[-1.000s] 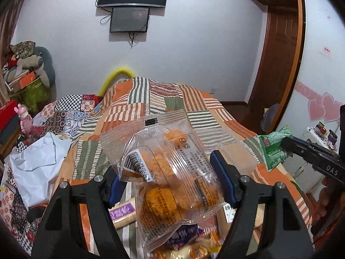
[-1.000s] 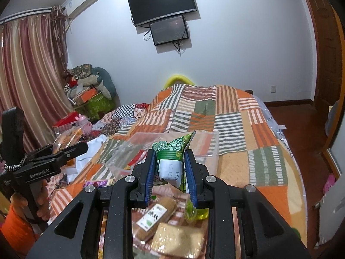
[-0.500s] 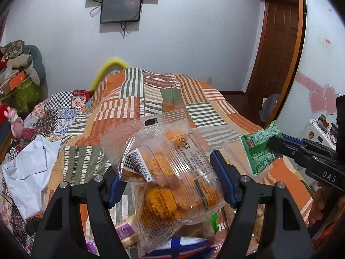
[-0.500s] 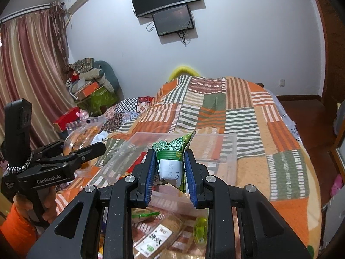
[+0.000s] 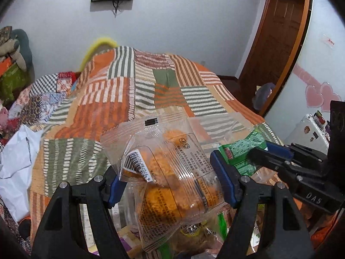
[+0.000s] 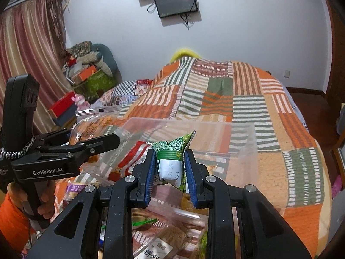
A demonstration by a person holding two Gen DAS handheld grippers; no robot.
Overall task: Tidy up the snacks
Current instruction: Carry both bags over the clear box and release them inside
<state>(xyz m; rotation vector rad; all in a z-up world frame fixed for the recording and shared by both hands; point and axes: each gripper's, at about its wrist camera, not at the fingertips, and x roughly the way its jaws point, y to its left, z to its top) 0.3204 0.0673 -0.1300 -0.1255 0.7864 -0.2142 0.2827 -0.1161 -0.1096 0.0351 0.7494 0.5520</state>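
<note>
Mid-carry: left gripper point(image 5: 170, 181) clamps clear crinkly packet of orange biscuits point(image 5: 170, 185), right gripper point(image 6: 170, 177) pinches small green foil snack packet point(image 6: 172, 157), both above clear plastic bin point(image 6: 243, 142) w/ snacks; next prob lower & release.

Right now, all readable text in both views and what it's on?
"GenRobot.AI": body of the left gripper.
"DAS": body of the right gripper.
"121 23" and "020", cut off: white patch on the green snack packet.
Barcode digits and fine print on the clear cookie bag: too small.
Chinese characters on a brown packet: cut off.
</note>
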